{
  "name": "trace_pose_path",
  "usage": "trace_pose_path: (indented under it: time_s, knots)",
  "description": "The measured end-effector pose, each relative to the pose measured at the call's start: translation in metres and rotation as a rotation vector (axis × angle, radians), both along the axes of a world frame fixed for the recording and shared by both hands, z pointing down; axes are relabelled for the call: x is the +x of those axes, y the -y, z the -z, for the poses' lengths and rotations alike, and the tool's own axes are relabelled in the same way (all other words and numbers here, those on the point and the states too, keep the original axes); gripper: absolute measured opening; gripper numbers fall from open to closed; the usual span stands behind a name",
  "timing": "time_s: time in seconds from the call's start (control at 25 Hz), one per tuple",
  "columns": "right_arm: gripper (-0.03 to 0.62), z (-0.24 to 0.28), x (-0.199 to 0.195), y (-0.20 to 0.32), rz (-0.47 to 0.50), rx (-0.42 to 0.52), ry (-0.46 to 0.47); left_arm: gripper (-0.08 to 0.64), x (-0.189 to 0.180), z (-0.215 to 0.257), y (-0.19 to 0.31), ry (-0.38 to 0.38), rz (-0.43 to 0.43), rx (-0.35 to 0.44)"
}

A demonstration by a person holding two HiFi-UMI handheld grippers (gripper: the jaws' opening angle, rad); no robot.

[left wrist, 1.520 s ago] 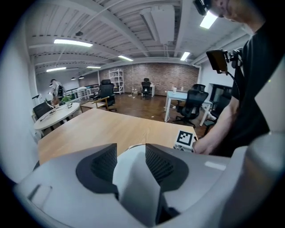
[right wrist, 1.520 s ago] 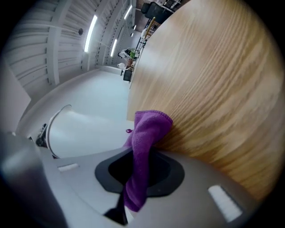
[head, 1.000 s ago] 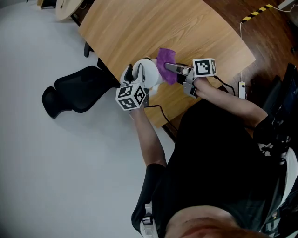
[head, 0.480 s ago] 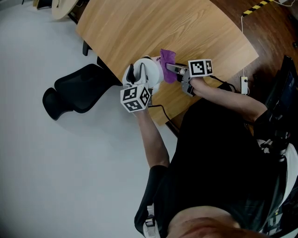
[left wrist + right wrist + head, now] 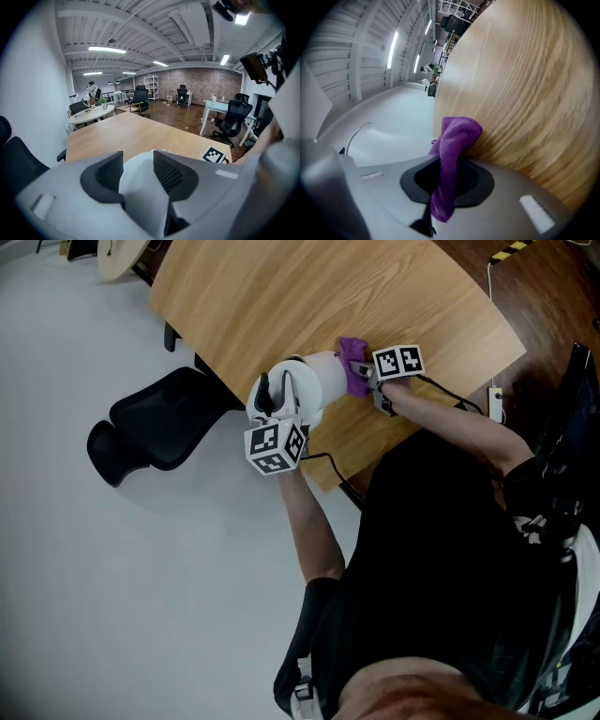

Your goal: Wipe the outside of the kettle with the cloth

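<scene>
A white kettle [image 5: 314, 382] stands near the front edge of the wooden table [image 5: 281, 296]. My left gripper [image 5: 273, 411] reaches in from the kettle's near side and is shut on its white handle [image 5: 140, 187], which fills the gap between the black pads. A purple cloth [image 5: 353, 377] is pressed low against the kettle's right side, close to the tabletop. My right gripper [image 5: 364, 371] is shut on the cloth [image 5: 453, 150], which sticks out past the jaws and folds over at its tip.
A black office chair [image 5: 159, 423] stands on the pale floor left of the table's front edge. A white power strip [image 5: 495, 404] lies on the dark floor at the right. More desks and chairs [image 5: 232, 119] stand farther back in the room.
My right gripper has carried the cloth down from the kettle's top to low on its right side, near the tabletop. The left gripper and kettle have hardly moved.
</scene>
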State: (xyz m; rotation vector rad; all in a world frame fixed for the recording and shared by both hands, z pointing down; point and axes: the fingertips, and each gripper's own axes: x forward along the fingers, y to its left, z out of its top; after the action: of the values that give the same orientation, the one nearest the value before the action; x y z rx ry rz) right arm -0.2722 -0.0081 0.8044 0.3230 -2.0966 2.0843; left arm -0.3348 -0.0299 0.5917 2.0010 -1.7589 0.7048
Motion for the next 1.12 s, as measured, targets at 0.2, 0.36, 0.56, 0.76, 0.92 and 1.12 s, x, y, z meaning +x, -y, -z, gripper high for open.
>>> trace_pose_path:
  time_s: [0.2,0.36,0.56,0.76,0.92,1.12]
  knots:
    - [0.046,-0.022,-0.018,0.007,0.072,-0.023,-0.031,0.035,-0.016,-0.014,0.013,0.016,-0.021,0.005]
    - [0.046,-0.011,-0.011,0.001,0.080,-0.010,-0.020,0.062,-0.007,-0.002,0.009,0.027,-0.103,0.034]
    - [0.044,-0.014,-0.014,-0.009,0.064,0.010,0.006,0.061,-0.003,-0.002,0.014,0.022,-0.278,0.026]
    - [0.049,0.002,-0.012,0.000,0.022,-0.056,0.098,0.058,-0.023,-0.006,0.022,-0.013,-0.191,0.031]
    - [0.049,0.113,0.004,0.029,-0.068,-0.046,0.351,0.060,-0.040,0.002,0.018,-0.047,0.024,0.034]
    - [0.049,0.193,0.001,0.026,-0.023,-0.206,0.454,0.061,-0.041,-0.006,0.025,-0.023,0.129,-0.076]
